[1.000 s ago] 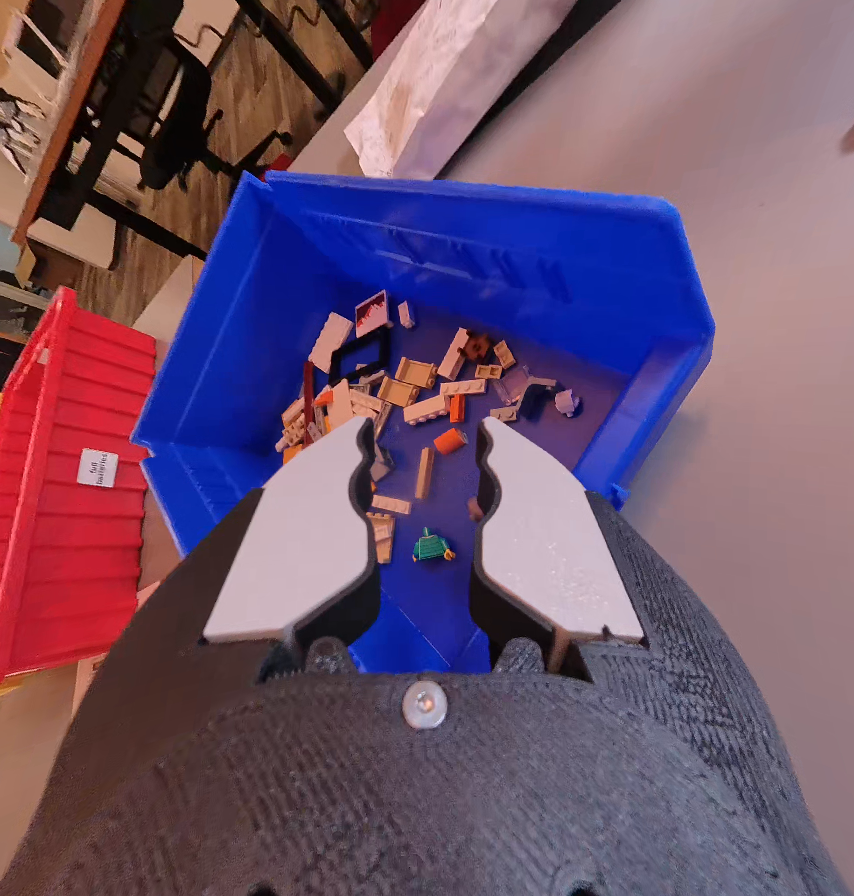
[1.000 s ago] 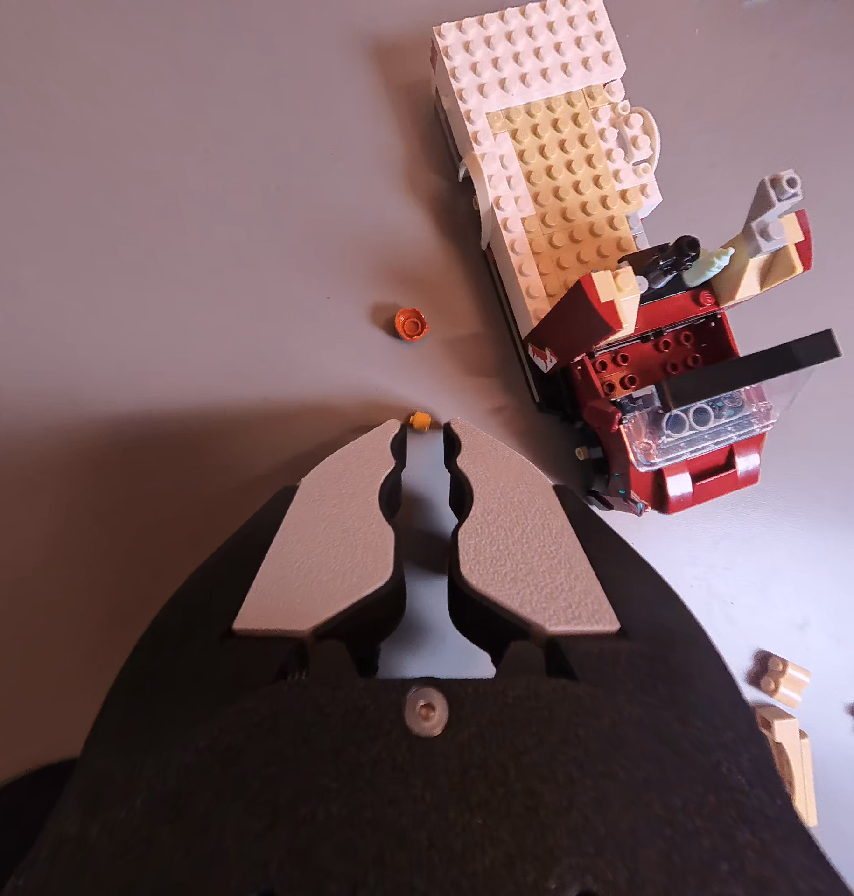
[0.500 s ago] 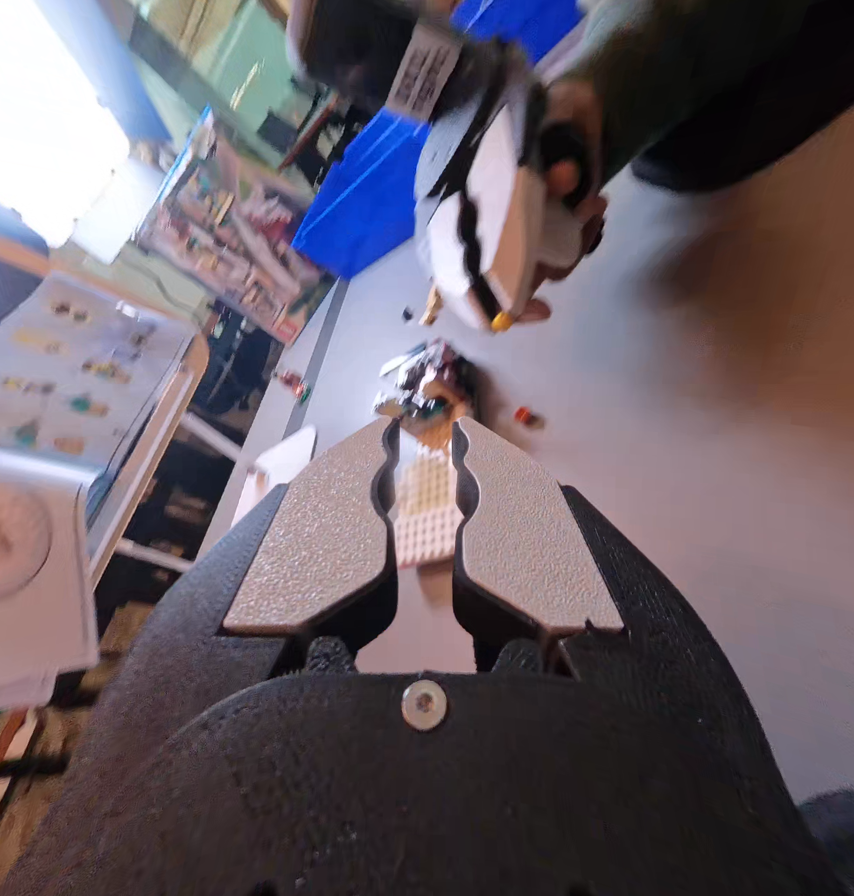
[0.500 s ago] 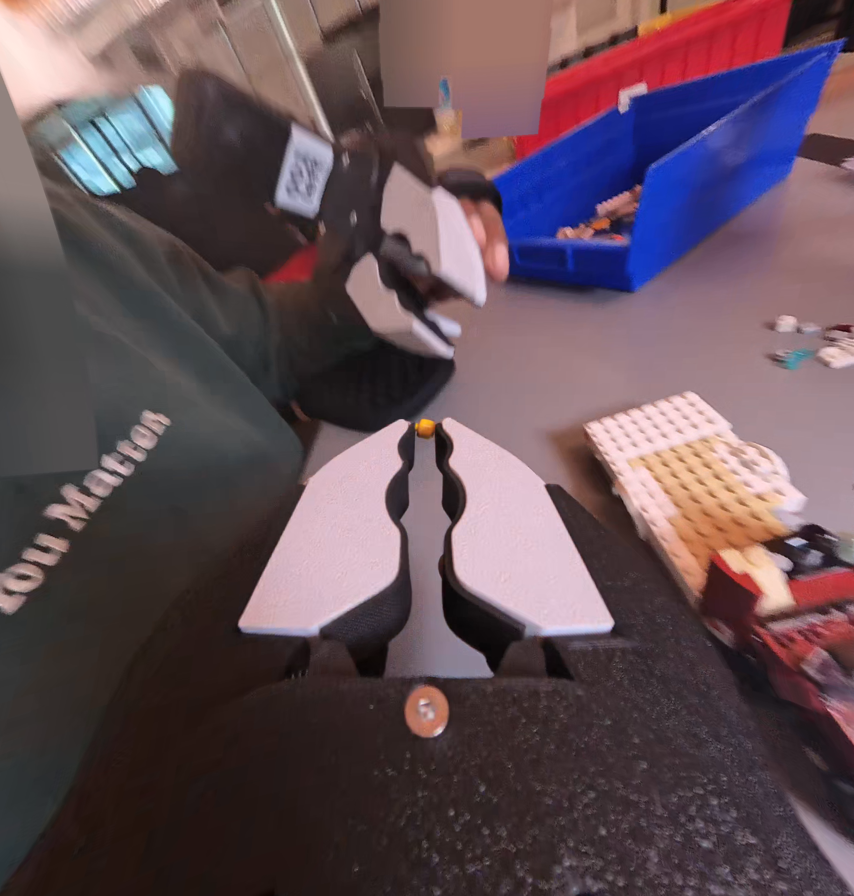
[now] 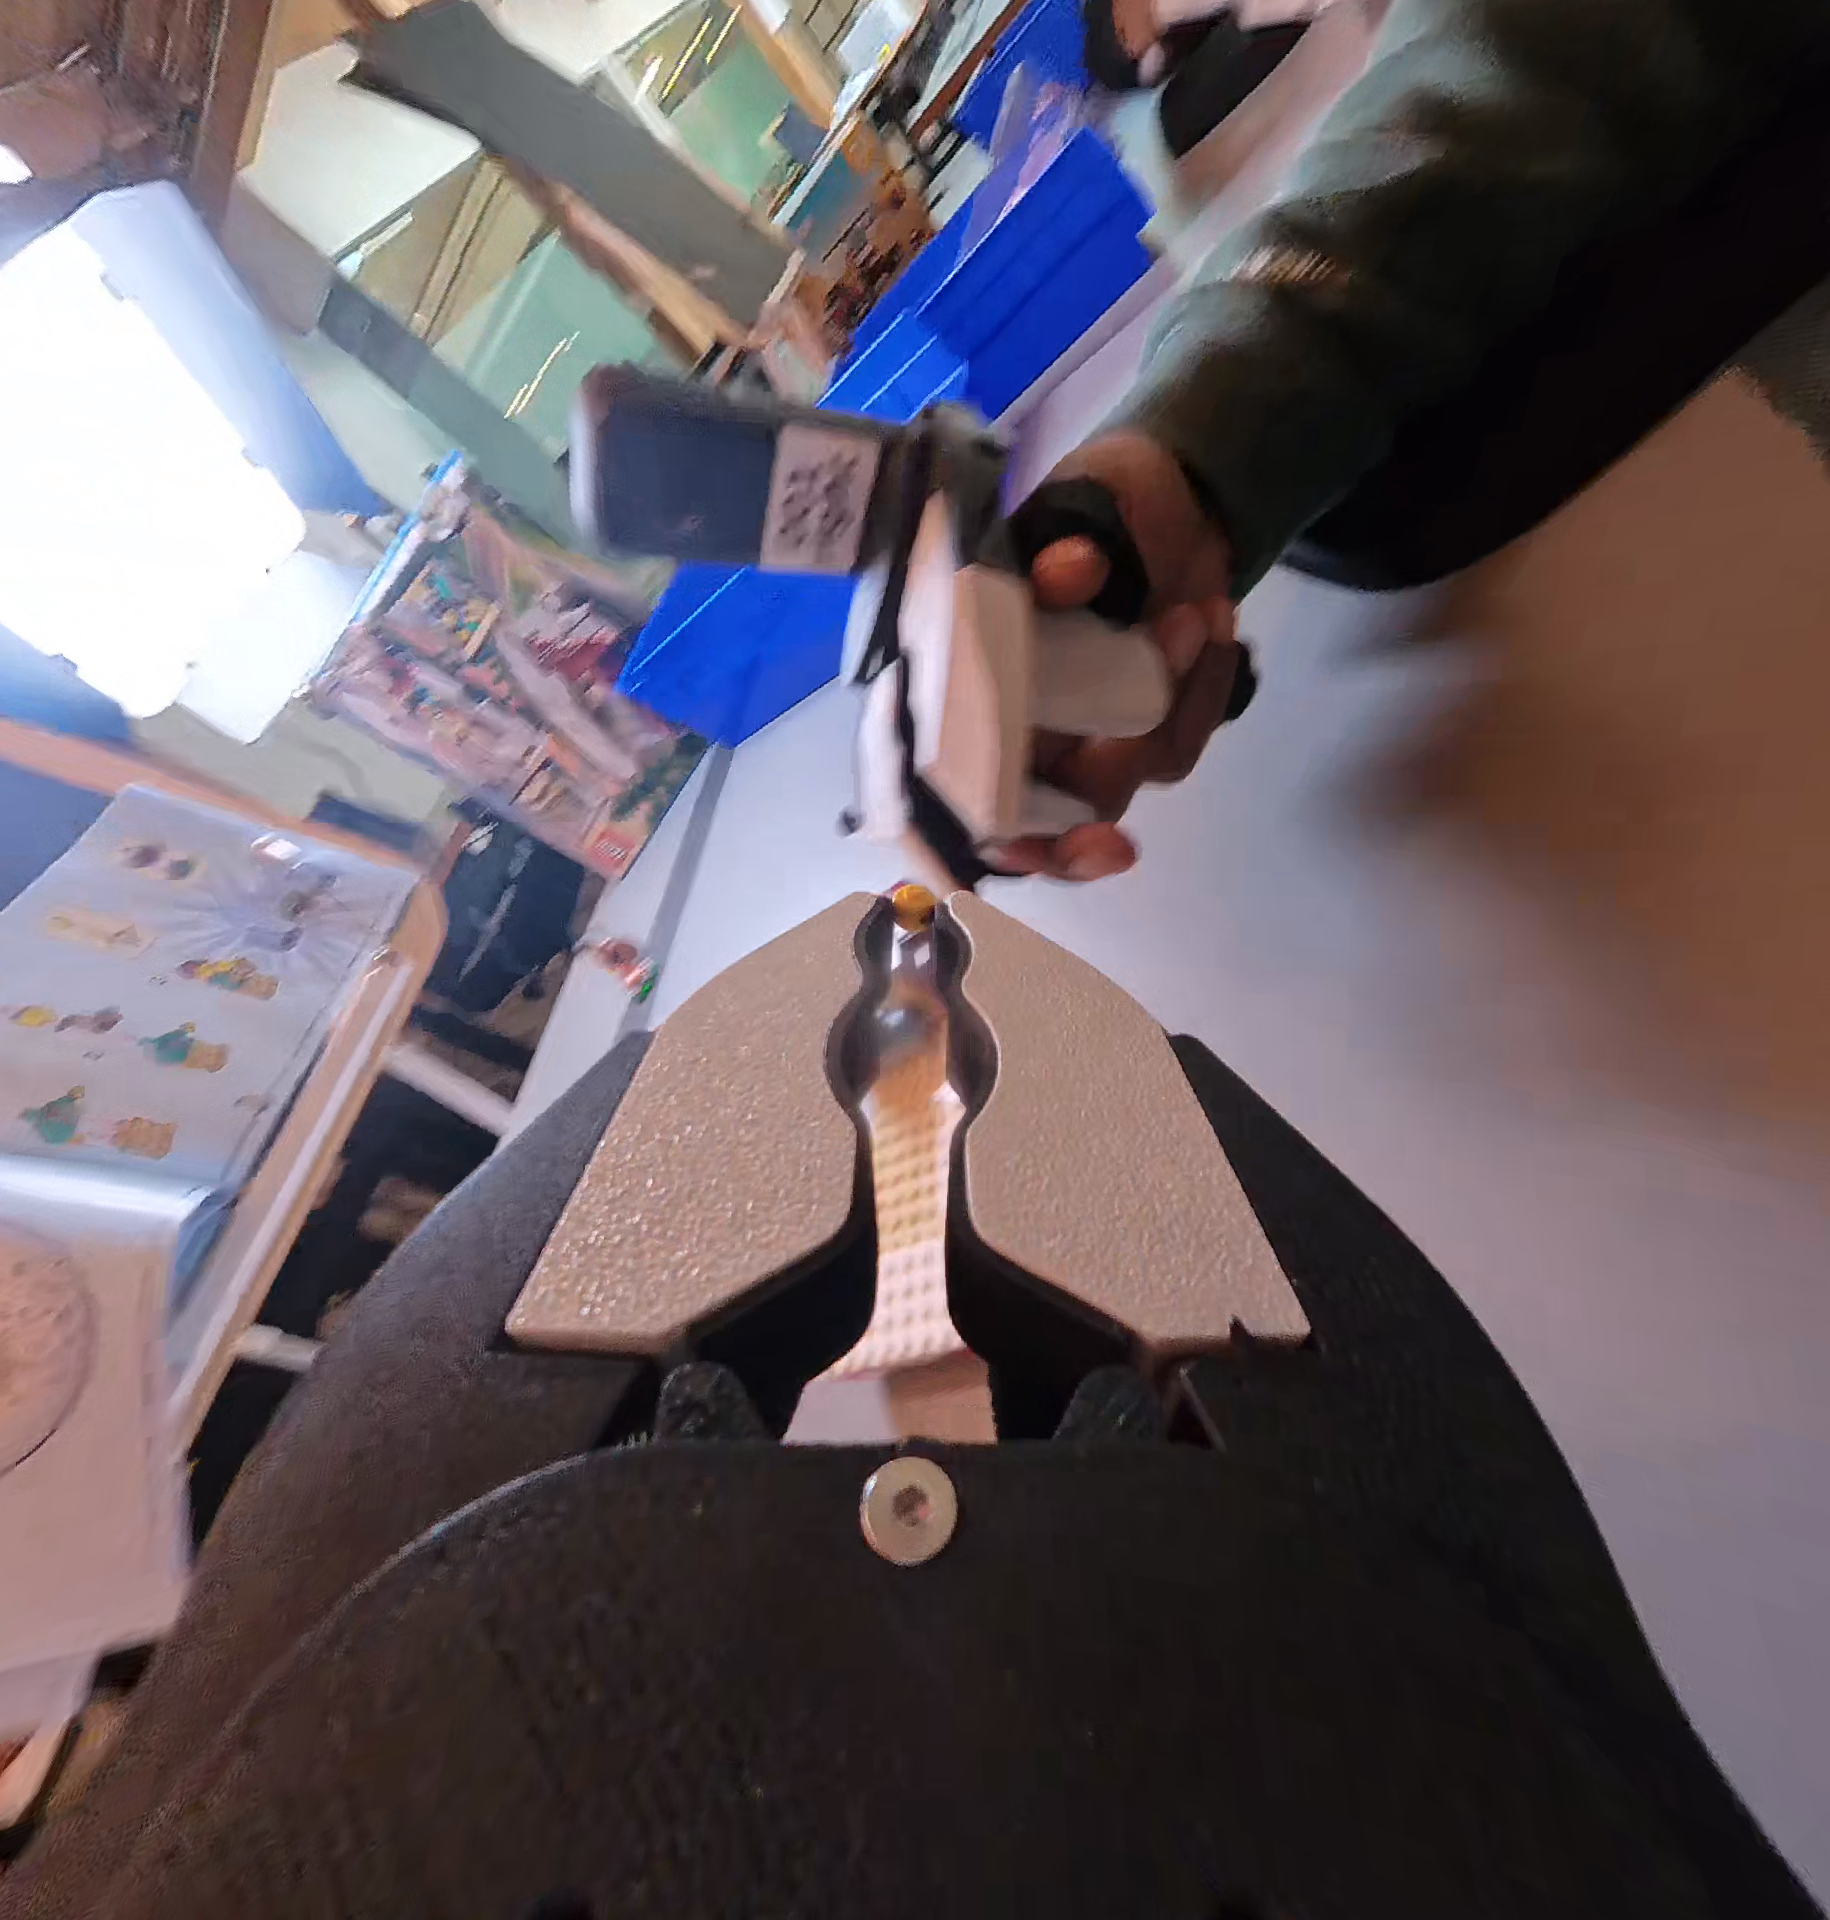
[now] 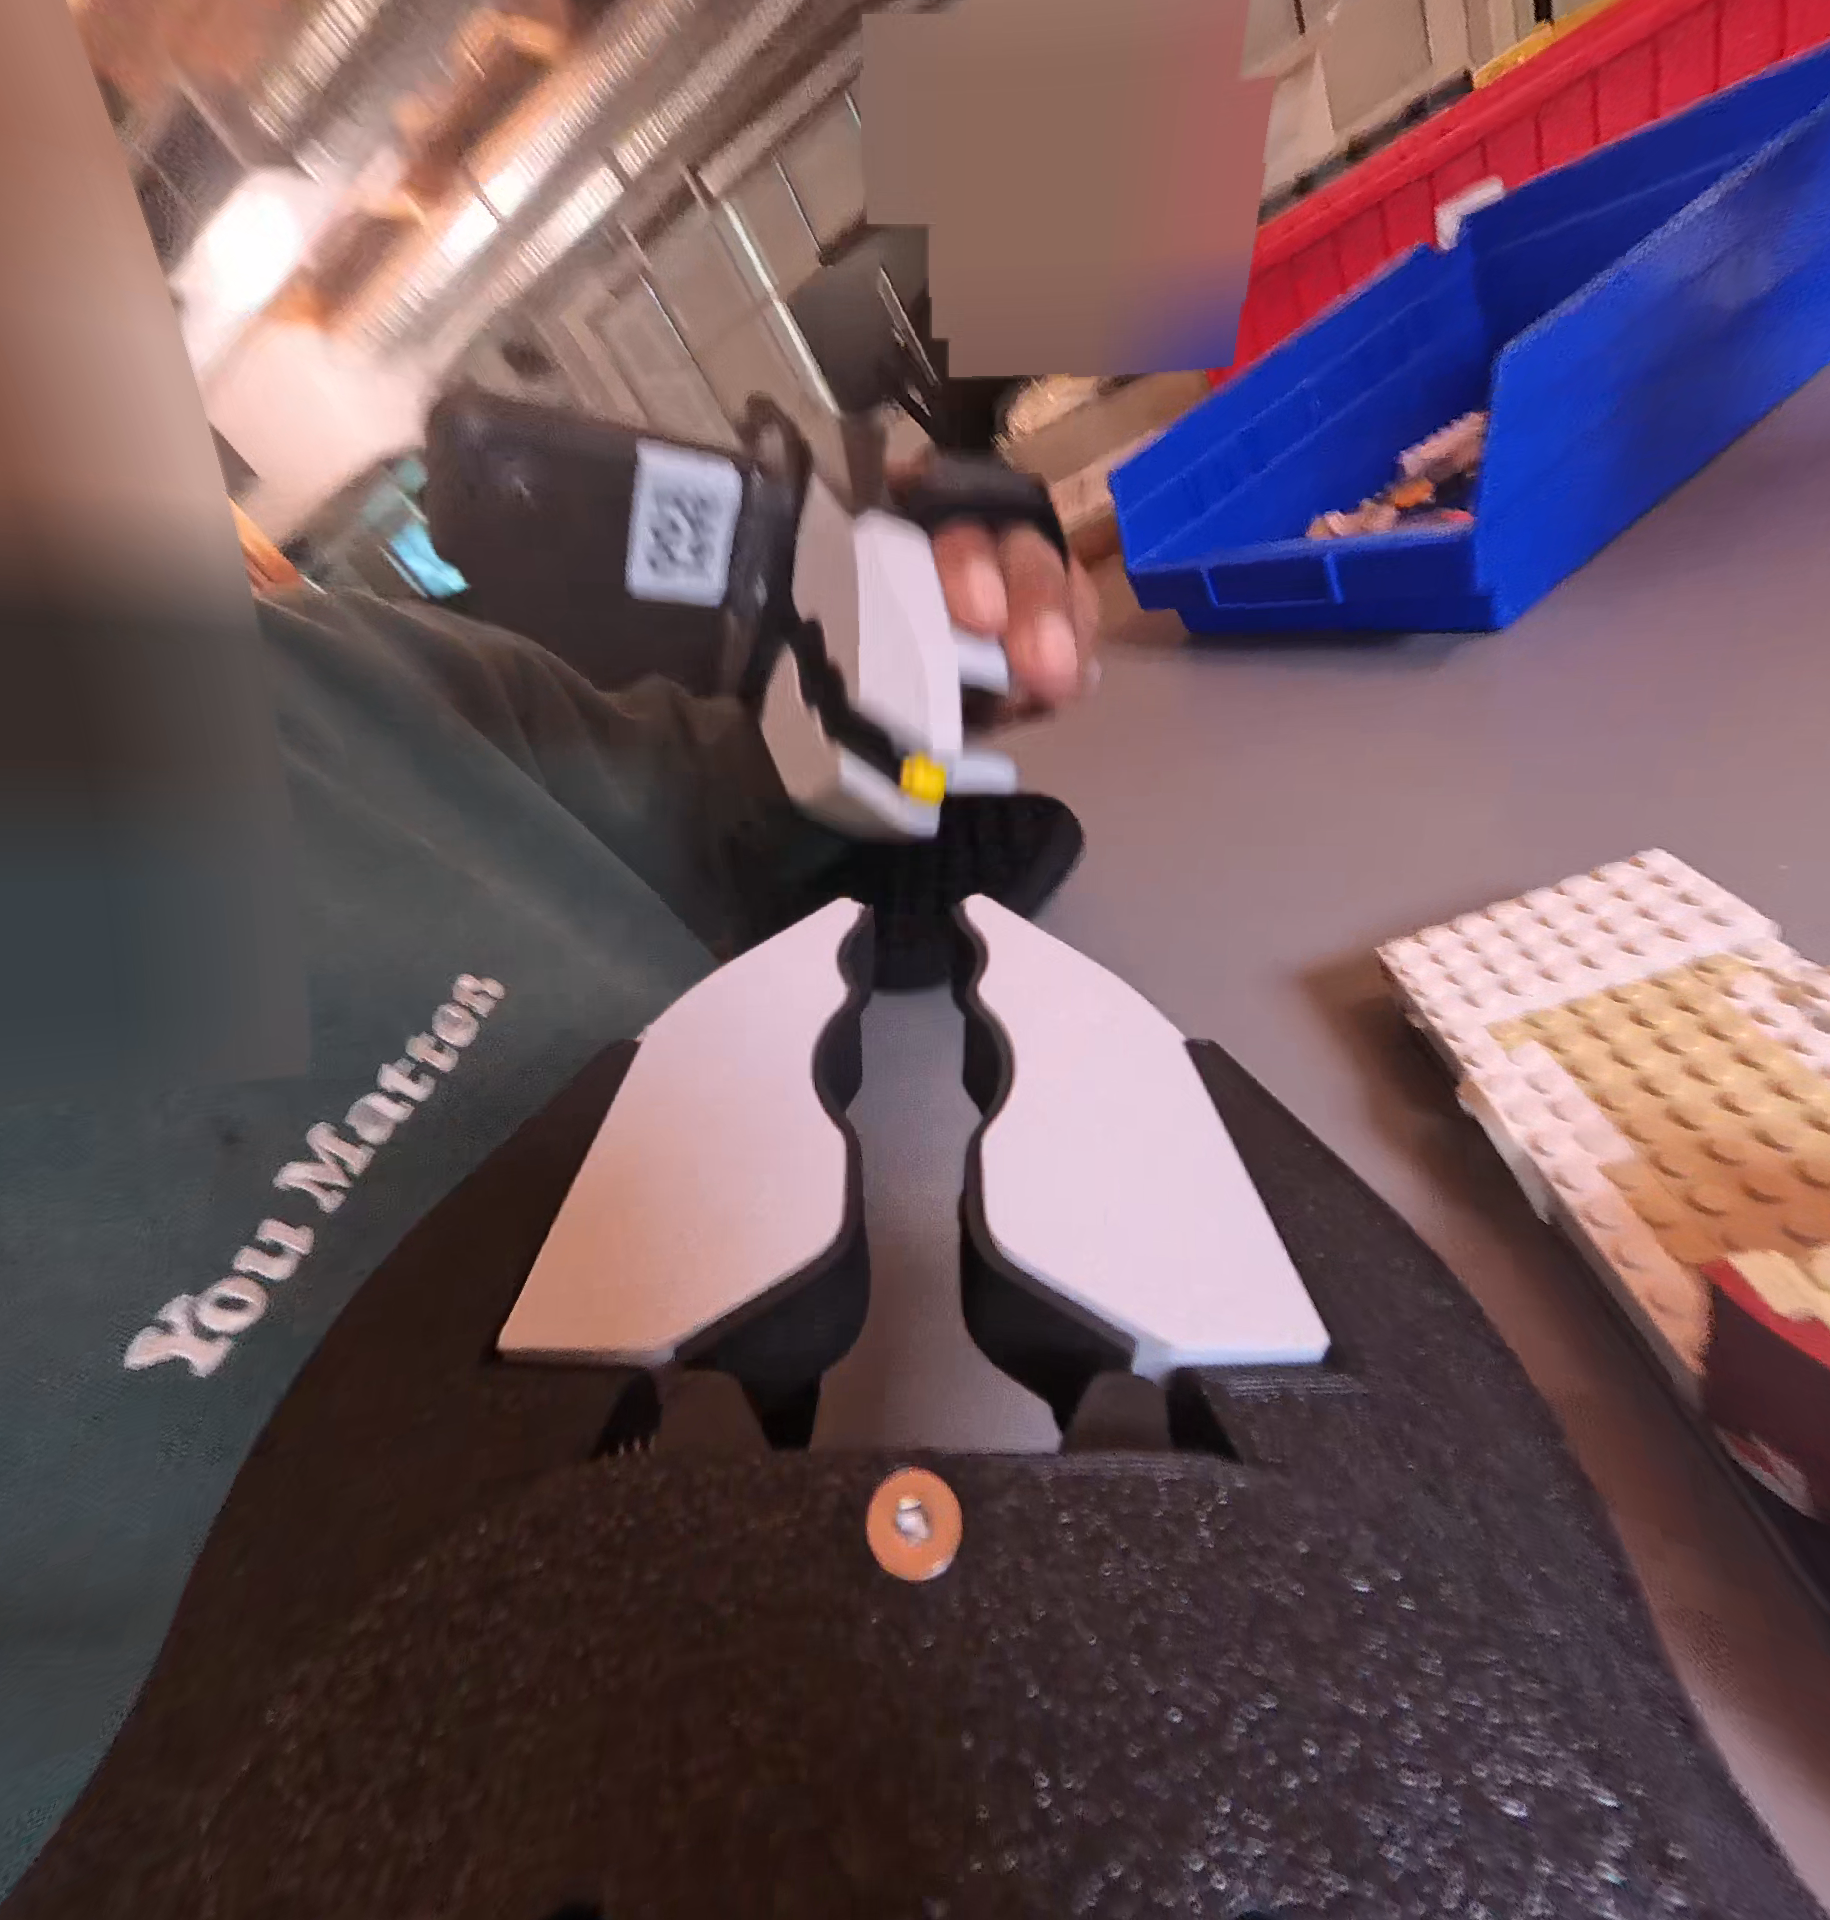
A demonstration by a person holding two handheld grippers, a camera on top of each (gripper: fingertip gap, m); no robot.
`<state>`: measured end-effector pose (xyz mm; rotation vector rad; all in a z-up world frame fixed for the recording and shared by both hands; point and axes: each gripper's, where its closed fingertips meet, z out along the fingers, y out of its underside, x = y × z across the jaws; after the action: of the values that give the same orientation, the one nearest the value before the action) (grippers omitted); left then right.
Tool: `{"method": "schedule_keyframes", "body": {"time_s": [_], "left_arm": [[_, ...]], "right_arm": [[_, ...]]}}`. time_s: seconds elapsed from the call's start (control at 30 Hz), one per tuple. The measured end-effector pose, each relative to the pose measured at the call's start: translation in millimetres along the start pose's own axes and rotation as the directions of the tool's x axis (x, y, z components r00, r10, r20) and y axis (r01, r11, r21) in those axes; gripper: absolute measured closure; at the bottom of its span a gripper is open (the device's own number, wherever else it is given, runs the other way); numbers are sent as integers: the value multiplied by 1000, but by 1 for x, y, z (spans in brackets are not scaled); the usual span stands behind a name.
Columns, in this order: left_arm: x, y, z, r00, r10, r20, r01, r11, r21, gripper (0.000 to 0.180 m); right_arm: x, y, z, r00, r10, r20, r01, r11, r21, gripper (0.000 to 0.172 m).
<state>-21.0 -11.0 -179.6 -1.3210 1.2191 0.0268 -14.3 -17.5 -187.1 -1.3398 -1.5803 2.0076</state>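
In the left wrist view my left gripper [image 5: 911, 906] is shut on a small yellow round stud [image 5: 911, 904], pinched at the very fingertips above the grey table [image 5: 1306, 1039]. The right wrist view shows the same: the left gripper [image 6: 916, 790], held in a hand, has the yellow stud [image 6: 921, 779] between its tips. My right gripper [image 6: 911, 920] is open and empty, its tips just below the left gripper's tips. It also shows in the left wrist view [image 5: 942, 847], held in a hand, tips close to the stud.
A brick model with a white and tan studded plate [image 6: 1617, 1039] lies on the table to the right. A blue bin [image 6: 1306, 582] with loose bricks stands behind it, with a red bin [image 6: 1410, 208] farther back. A person's green sleeve [image 6: 371, 935] fills the left. Less than 4 cm separates the two grippers' tips.
Half a second ago my right gripper pinched the yellow stud. Now my left gripper has shut on it and the right has opened and let go. Both grippers had swung up from table and bin.
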Motion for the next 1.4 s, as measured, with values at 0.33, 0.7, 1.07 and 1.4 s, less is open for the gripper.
{"method": "schedule_keyframes", "body": {"time_s": [0.33, 0.7, 1.07, 1.4], "left_arm": [[-130, 217, -185, 658, -163, 735, 691, 518, -504, 173], [-120, 201, -166, 690, -302, 657, 671, 608, -425, 133], [9, 19, -10, 984, -132, -123, 126, 990, -56, 155], [32, 6, 0, 961, -143, -237, 138, 990, -39, 175]], "right_arm": [[93, 82, -51, 787, -481, -385, 112, 726, -679, 146], [103, 83, -44, 741, -548, -387, 100, 661, -744, 159], [23, 20, 7, 971, -172, -168, 141, 973, -181, 160], [3, 19, 12, 986, -143, -82, 129, 979, -156, 165]]}}
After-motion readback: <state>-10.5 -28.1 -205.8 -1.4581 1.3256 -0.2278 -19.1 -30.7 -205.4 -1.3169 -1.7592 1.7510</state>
